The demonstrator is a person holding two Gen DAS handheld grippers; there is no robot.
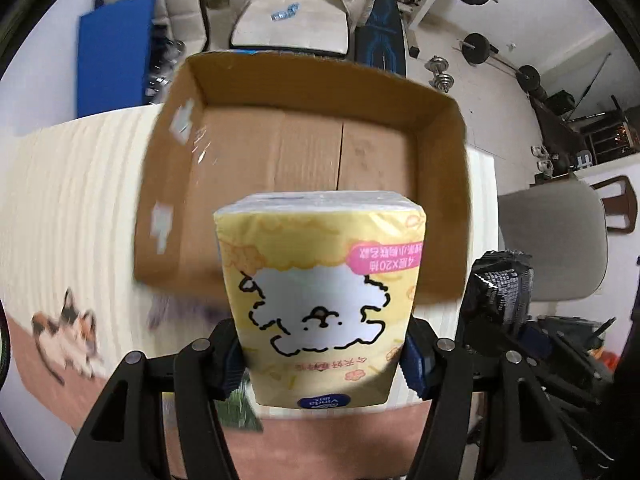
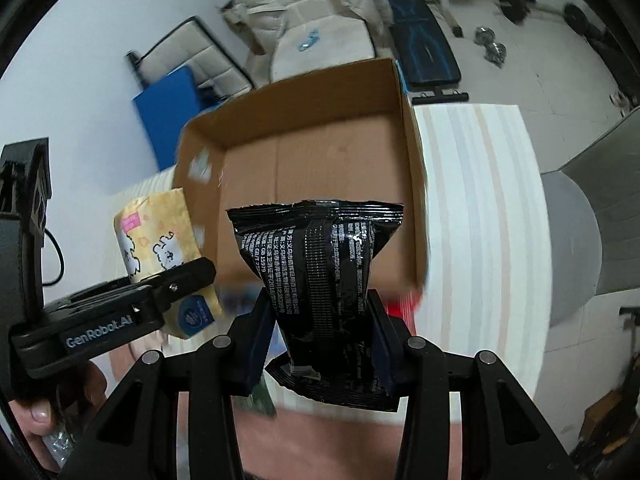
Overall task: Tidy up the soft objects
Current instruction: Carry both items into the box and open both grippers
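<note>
- Your left gripper [image 1: 322, 354] is clamped on the yellow tissue pack [image 1: 320, 300], a pad pressing each side of its lower half; the jaws stand only as wide as the pack.
- That pack hangs in front of the near wall of the cardboard box [image 1: 304, 152], above the striped table [image 1: 72, 200].
- Your right gripper [image 2: 318, 340] pinches the black foil pouch [image 2: 316, 264] at its waist, jaws drawn in tight against it.
- The pouch hangs over the box's near edge; the box [image 2: 312, 152] stands open, its bottom bare.
- Seen from the right wrist, the tissue pack [image 2: 160, 240] is just left of the box.
</note>
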